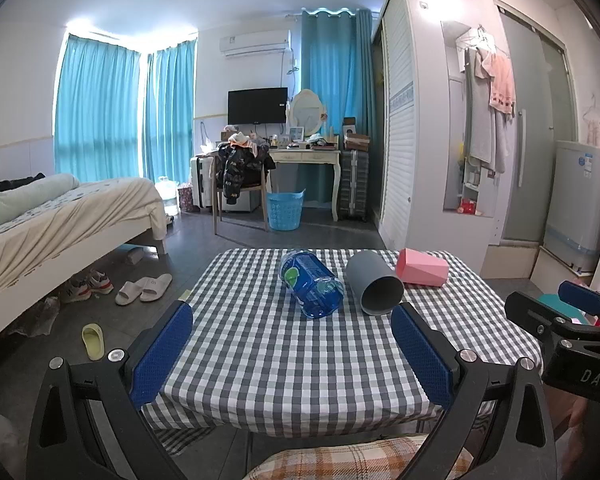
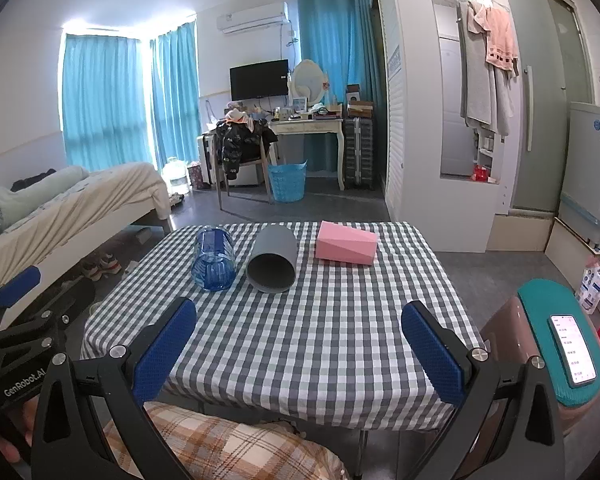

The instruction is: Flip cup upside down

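Observation:
Three cups lie on their sides at the far part of the checked table point(image 1: 284, 356): a clear blue cup point(image 1: 311, 283) at the left, a grey cup point(image 1: 374, 282) in the middle with its mouth toward me, and a pink faceted cup point(image 1: 422, 267) at the right. They also show in the right wrist view: the blue cup point(image 2: 214, 259), the grey cup point(image 2: 272, 259) and the pink cup point(image 2: 346, 243). My left gripper point(image 1: 292, 336) is open and empty over the near table. My right gripper point(image 2: 300, 336) is open and empty, well short of the cups.
A plaid cushion point(image 2: 220, 444) lies at the table's near edge. A stool with a teal top point(image 2: 556, 340) carries a phone point(image 2: 574, 354) at the right. A bed point(image 1: 60, 216) stands at the left, slippers point(image 1: 142, 288) on the floor, a blue basket point(image 1: 285, 210) beyond.

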### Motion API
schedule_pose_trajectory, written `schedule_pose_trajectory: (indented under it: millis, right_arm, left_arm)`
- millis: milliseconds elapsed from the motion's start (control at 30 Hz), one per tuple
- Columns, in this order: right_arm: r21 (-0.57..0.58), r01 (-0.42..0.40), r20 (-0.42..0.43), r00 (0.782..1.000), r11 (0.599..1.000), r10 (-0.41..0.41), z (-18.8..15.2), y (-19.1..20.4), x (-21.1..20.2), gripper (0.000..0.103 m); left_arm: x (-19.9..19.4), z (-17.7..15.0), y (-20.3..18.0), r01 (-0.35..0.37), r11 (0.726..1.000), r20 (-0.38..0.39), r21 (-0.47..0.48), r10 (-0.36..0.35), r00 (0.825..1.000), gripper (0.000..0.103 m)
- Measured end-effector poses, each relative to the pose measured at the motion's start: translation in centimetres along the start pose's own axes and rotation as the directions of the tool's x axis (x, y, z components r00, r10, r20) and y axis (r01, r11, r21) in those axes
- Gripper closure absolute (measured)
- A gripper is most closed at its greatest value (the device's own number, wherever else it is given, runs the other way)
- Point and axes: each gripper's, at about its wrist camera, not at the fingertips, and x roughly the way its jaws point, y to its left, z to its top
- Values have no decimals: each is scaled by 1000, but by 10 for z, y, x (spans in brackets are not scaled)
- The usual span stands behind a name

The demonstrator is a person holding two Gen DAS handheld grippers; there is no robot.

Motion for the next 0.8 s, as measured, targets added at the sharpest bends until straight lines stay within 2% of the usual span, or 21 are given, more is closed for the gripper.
schedule_pose_trajectory:
  millis: [800]
  right_arm:
    - [-1,-3,-7,1000,1000,3,0,-1,-2,0]
  left_arm:
    - [4,-4,-2,-3,1000,-6,1,3,1000,0]
